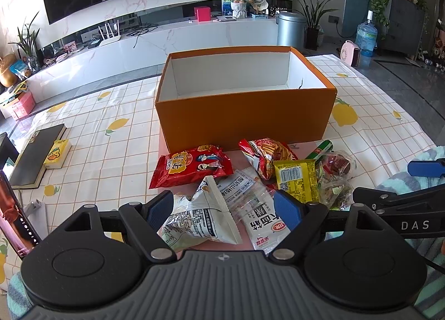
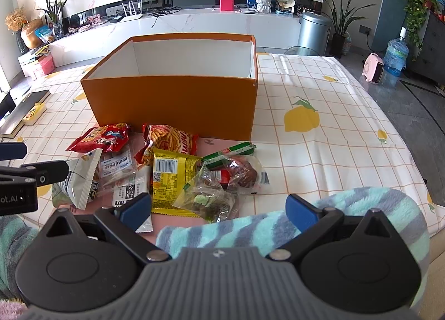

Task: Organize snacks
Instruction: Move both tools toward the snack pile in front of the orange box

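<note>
An open orange box (image 1: 244,114) (image 2: 172,100) with a white, empty-looking inside stands on the table. In front of it lies a pile of snacks: a red packet (image 1: 192,165) (image 2: 101,137), a red chip bag (image 1: 267,155) (image 2: 167,139), a yellow packet (image 1: 297,179) (image 2: 169,178), a white bag (image 1: 197,217) (image 2: 78,181), a green sausage (image 2: 230,151) and clear-wrapped snacks (image 2: 211,197). My left gripper (image 1: 224,210) is open with the white bag between its fingers. My right gripper (image 2: 219,208) is open and empty, low at the near edge of the pile.
The table has a lemon-print checked cloth (image 2: 319,136). A dark book (image 1: 36,153) with a small yellow box (image 1: 57,153) lies at the left. A striped fluffy cloth (image 2: 278,222) lies at the near edge. A phone (image 1: 14,217) stands at far left.
</note>
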A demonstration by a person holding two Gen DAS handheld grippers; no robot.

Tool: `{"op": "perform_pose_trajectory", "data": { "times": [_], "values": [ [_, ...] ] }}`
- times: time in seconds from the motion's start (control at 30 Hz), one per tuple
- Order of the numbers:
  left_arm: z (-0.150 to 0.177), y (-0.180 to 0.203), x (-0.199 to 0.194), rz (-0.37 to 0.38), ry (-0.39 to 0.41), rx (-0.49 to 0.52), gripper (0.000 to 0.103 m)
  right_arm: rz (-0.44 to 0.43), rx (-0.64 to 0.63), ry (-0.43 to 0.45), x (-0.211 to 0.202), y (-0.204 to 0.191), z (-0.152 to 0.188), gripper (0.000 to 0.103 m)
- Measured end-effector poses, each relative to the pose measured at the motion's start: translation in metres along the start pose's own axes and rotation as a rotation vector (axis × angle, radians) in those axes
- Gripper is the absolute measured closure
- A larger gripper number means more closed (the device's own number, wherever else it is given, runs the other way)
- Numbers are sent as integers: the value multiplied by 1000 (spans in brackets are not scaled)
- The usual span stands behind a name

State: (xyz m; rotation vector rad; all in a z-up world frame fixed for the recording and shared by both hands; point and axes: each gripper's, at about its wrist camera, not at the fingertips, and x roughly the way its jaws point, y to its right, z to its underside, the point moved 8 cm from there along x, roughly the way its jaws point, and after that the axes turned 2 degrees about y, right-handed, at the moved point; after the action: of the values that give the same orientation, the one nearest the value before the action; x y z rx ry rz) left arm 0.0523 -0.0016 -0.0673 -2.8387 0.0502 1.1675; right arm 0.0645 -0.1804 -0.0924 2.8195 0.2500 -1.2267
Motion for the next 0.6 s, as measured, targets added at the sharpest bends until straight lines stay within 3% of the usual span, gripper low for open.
{"op": "perform_pose_trajectory", "data": {
  "times": [0.6],
  "values": [
    [0,0,0,1,-3,0,7,0,3,-2,1,1,0,4]
  ]
}}
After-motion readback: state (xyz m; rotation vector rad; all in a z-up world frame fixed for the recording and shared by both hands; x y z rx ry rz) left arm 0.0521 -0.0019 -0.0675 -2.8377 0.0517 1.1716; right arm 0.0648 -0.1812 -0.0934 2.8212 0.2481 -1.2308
